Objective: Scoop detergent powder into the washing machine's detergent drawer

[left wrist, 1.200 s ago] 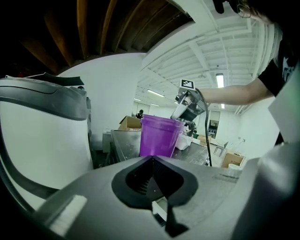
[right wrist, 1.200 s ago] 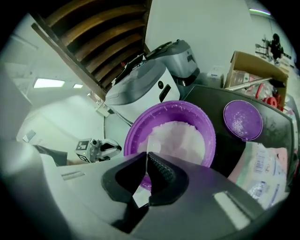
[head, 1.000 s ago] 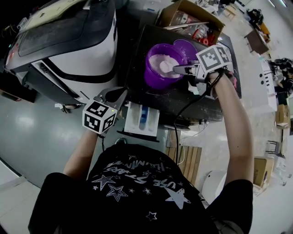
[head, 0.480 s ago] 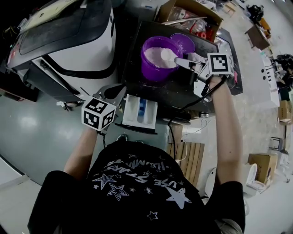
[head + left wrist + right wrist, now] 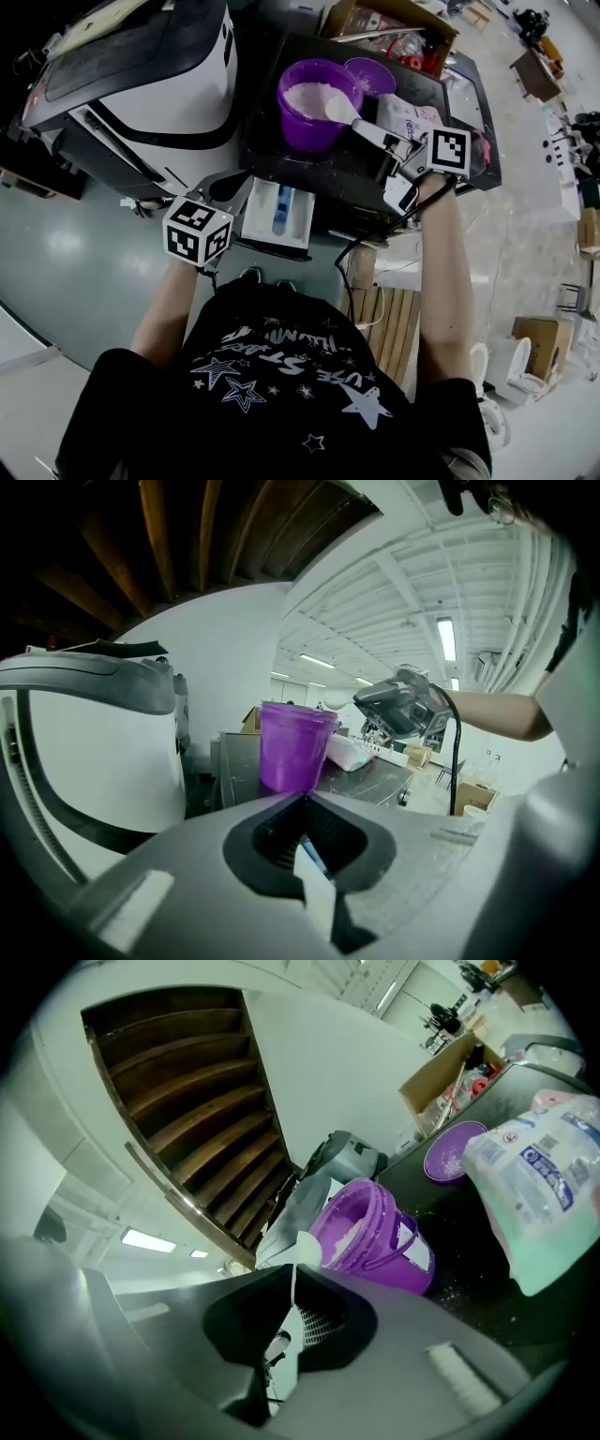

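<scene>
Detergent powder, white and clumped, is sitting in a round purple plastic bucket on the dark, powder-flecked metal tabletop. The right gripper is pinching the flat handle of a white plastic scoop, its jaws closed tight on it; the rounded bowl, heaped with powder, is hanging over the bucket's right rim. A shallow purple plastic lid is lying behind the bucket, and a crinkled white-and-green printed detergent bag is resting to its right.

The left gripper is reaching down to the front left corner of the white rectangular detergent drawer, which is jutting out below the tabletop's near edge with a blue compartment running down its middle. Its jaws are closed, tips meeting, on a thin white edge of that drawer. A glossy white-and-black washing machine is standing to the left of the tabletop.
</scene>
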